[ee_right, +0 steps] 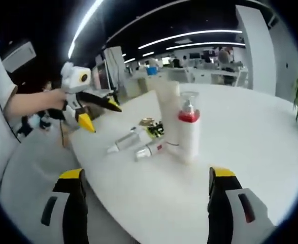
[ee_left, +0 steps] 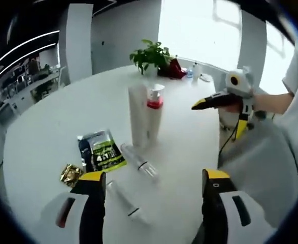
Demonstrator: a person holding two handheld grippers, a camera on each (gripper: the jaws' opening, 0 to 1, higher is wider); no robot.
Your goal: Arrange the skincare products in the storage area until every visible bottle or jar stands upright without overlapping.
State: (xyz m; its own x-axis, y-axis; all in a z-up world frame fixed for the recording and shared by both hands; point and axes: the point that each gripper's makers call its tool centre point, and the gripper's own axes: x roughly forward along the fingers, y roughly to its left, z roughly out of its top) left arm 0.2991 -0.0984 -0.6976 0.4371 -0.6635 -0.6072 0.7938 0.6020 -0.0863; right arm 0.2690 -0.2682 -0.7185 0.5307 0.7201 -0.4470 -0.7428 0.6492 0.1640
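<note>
Standing products: a tall white bottle (ee_left: 137,114) and a pump bottle with a red collar (ee_left: 155,113) stand upright side by side at the centre of the left gripper view, touching or nearly so, on the white table (ee_left: 47,137). In the right gripper view they sit at centre, the pump bottle (ee_right: 189,133) in front of the tall white bottle (ee_right: 168,109).
Lying products: a clear bottle (ee_left: 140,161) lies on its side just below the standing pair, and a white tube (ee_left: 127,203) lies flat at lower centre. In the right gripper view both lie left of the pump bottle, the clear bottle (ee_right: 124,141) above the white tube (ee_right: 150,149).
Other items: a dark and green sachet (ee_left: 100,150) and a gold wrapper (ee_left: 71,174) lie flat at lower left in the left gripper view. A potted plant (ee_left: 151,56) stands at the top.
Left gripper (ee_left: 154,195): jaws wide apart, holding nothing, hovering above the white tube.
Right gripper (ee_right: 146,195): jaws spread wide, empty, low at the table edge and facing the pump bottle. In the left gripper view it (ee_left: 202,104) shows at right, held by a hand.
Step in hand: approach. By my reading two containers are upright and two are not yet raised.
Next move: probably lower the left gripper over the white tube or clear bottle, close across its body, tip it upright and set it apart from the standing pair.
</note>
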